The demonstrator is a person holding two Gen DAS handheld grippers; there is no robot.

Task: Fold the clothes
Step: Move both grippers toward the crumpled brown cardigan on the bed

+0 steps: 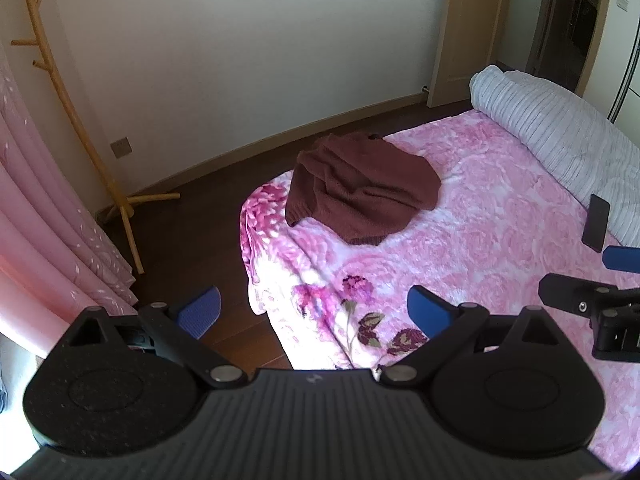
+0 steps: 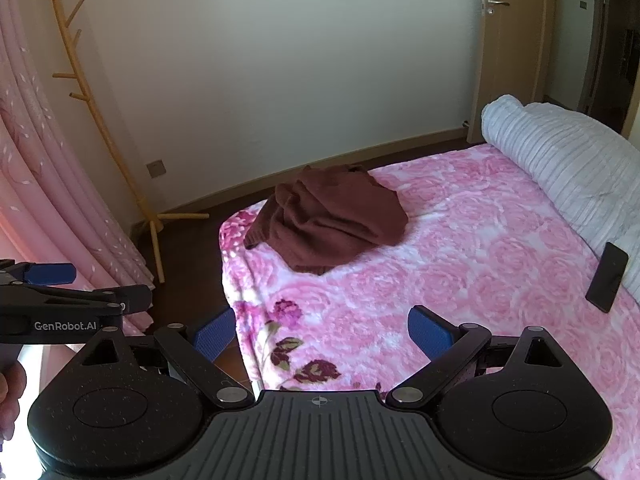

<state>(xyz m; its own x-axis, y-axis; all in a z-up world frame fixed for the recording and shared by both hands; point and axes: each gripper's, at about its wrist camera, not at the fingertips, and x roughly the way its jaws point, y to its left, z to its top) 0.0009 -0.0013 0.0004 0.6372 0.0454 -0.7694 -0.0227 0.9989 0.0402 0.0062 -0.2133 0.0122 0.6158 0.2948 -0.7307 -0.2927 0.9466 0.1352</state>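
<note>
A dark red-brown knitted sweater (image 1: 360, 192) (image 2: 328, 220) lies crumpled in a heap near the far left corner of the bed, which is covered by a pink flowered blanket (image 1: 480, 240) (image 2: 460, 260). My left gripper (image 1: 314, 310) hangs open over the bed's near corner and the floor, well short of the sweater, with nothing between its blue pads. My right gripper (image 2: 324, 334) is open too, above the near edge of the blanket, and holds nothing. Each gripper shows at the edge of the other's view.
A rolled pale striped quilt (image 1: 560, 132) (image 2: 568, 164) lies along the right side of the bed, with a black phone (image 1: 596, 222) (image 2: 607, 276) leaning on it. A wooden coat stand (image 1: 80, 132) (image 2: 112, 152) and pink curtains (image 2: 48, 184) stand at left. A door (image 2: 508, 60) is ajar behind.
</note>
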